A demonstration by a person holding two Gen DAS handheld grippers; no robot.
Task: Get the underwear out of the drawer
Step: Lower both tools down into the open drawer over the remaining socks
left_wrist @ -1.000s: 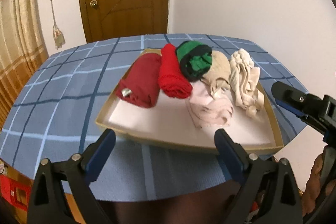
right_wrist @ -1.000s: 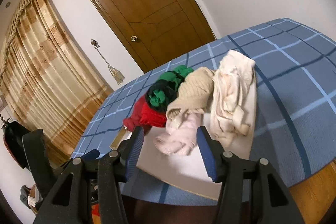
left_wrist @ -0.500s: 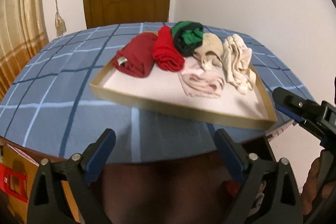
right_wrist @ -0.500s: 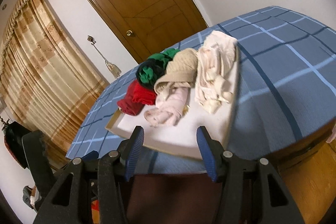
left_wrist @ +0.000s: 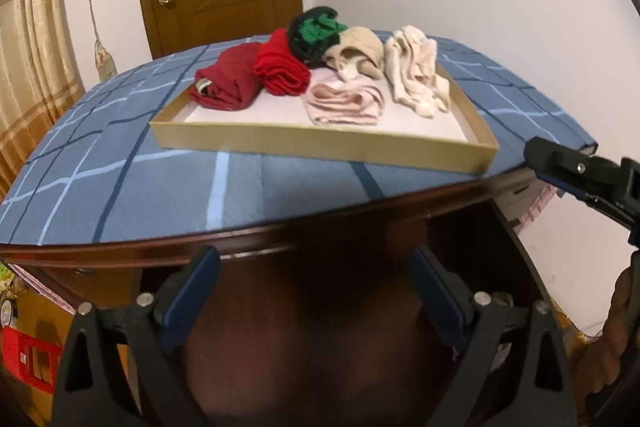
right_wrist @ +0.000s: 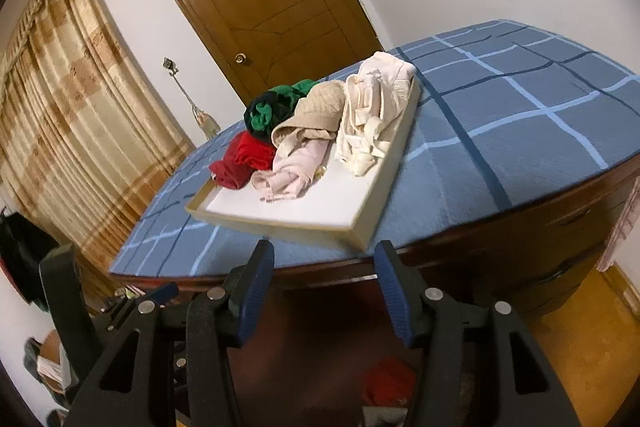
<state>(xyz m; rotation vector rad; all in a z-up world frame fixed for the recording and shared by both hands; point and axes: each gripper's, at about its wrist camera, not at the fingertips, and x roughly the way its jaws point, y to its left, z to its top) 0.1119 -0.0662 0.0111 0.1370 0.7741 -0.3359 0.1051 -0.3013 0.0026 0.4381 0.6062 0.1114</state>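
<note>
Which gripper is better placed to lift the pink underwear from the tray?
Marginally the right gripper: open and empty, pointing nearly straight at the pink underwear. The left gripper looks equally distant.

One shallow tray [left_wrist: 320,143] sits on the bench [left_wrist: 120,187], holding six bundled garments: two red [left_wrist: 228,83], one green-and-black [left_wrist: 316,29], one tan [left_wrist: 358,49], one pale pink [left_wrist: 346,101] and one cream [left_wrist: 414,73]. Two claws: left claw [left_wrist: 314,301], right claw [right_wrist: 326,293].

Underwear [left_wrist: 344,99] in tray [left_wrist: 320,143], on table [left_wrist: 160,187]
</note>
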